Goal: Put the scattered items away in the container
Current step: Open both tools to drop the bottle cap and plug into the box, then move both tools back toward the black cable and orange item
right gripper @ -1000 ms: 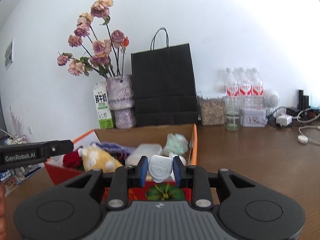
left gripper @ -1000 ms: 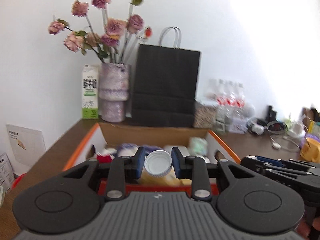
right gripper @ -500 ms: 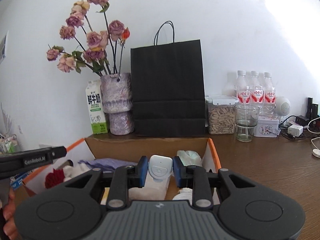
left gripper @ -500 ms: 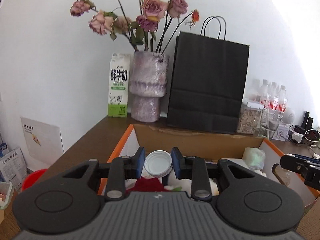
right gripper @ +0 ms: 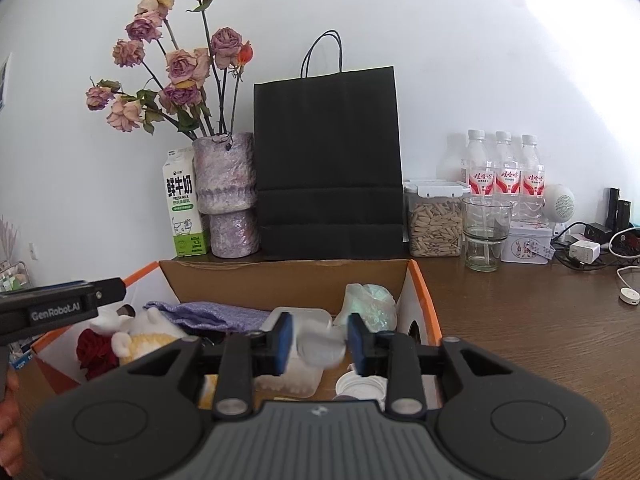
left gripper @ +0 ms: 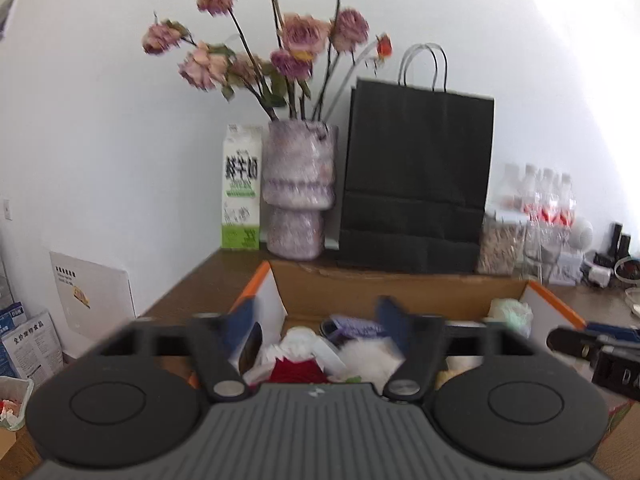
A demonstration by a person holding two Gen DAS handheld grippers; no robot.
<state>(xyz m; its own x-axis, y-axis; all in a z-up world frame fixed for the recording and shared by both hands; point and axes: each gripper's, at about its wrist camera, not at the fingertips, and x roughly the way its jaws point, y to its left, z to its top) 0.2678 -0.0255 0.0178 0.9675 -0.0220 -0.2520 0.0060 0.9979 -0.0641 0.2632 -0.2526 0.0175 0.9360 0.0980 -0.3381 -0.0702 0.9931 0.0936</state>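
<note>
Looking through left wrist: left gripper (left gripper: 316, 320) jaws opening, nothing between them, over the near side of the orange-edged cardboard box (left gripper: 400, 290).
Right wrist: right gripper (right gripper: 319, 342) jaws opening; small blurred white plastic piece (right gripper: 322, 349) between the pads, seemingly untouched, above the box's right part.

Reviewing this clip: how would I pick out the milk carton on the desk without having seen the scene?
Start at the tall black paper bag standing against the white wall behind the cardboard box. Just left of it is a purple vase of dried roses, and the milk carton stands upright on the vase's left side. It is the only white carton there, with a green band at its base.
</note>
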